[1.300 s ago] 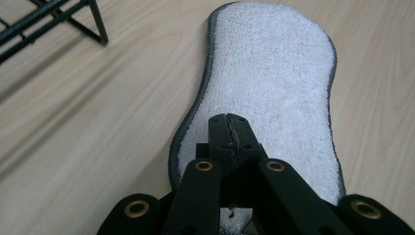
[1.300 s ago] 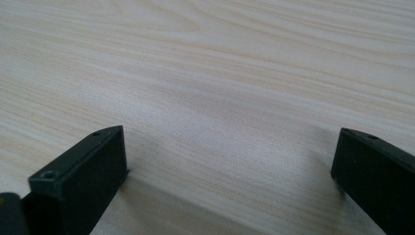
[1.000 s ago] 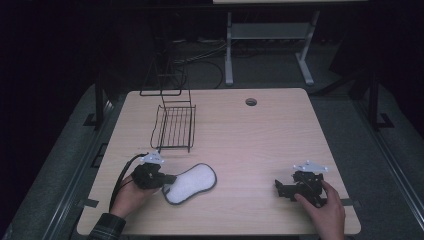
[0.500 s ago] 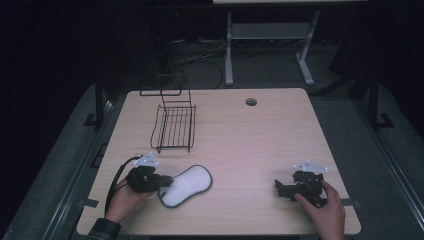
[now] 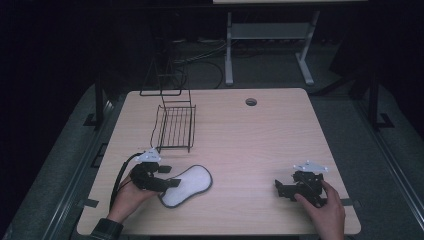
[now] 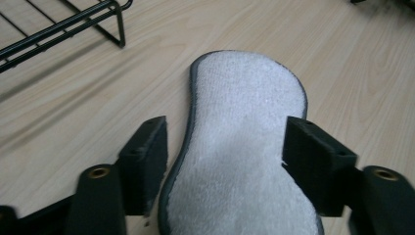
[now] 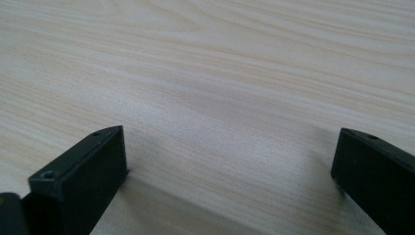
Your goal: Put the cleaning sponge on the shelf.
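1. Jaws of the left gripper (image 6: 222,161) stand parted either side of the near end of a white pad (image 6: 244,147) with a dark edge; we judge this a straddle ahead of a pinch, with no clamp made yet.
2. We find the pad lying flat on the counter (image 5: 250,140), near its front left edge.
3. We find the right gripper (image 5: 287,189) resting low at the front right, well apart from the pad, jaws wide and empty.
4. We note a black wire rack (image 5: 175,127) behind the pad, near it but not touching; nothing obstructs the grasp.
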The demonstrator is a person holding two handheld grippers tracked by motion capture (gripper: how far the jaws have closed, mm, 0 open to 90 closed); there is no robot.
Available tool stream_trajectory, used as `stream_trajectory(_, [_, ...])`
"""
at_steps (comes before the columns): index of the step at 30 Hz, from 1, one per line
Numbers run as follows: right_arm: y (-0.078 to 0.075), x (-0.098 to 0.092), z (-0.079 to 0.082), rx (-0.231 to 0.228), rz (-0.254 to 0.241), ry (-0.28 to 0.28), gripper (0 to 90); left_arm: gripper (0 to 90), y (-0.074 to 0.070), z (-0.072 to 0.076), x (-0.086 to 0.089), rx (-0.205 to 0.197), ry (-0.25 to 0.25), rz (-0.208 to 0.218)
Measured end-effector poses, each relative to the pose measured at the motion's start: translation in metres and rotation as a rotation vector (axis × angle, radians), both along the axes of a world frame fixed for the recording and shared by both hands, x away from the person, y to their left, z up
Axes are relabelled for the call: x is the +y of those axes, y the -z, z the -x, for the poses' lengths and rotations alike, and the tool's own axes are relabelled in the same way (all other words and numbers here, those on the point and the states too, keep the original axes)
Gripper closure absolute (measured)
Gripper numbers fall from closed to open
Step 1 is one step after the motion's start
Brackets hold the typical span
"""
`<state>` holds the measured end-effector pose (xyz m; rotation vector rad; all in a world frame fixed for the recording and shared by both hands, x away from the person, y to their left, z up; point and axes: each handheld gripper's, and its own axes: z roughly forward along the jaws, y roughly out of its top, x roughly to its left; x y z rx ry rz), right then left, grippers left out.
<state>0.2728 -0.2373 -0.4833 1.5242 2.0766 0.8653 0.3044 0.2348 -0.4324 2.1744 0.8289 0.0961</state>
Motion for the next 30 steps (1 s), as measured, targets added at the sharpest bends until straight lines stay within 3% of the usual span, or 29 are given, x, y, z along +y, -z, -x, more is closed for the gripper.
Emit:
stream_trajectory(6, [0.0,0.0,0.0,0.0,0.0,0.0,0.0,13.9,0.006,-0.001,-0.015,-0.022,0.026,-0.037])
stream_trajectory(17, [0.0,0.0,0.0,0.0,0.0,0.0,0.0,12.9,0.019,-0.003,-0.034,-0.03,0.073,-0.084])
stream_trajectory(25, [0.0,0.0,0.0,0.0,0.0,0.0,0.0,12.8,0.026,-0.004,-0.037,-0.03,0.09,-0.131])
stream_trajectory(30, [0.0,0.0,0.0,0.0,0.0,0.0,0.0,12.7,0.029,-0.003,-0.04,-0.023,0.093,-0.135])
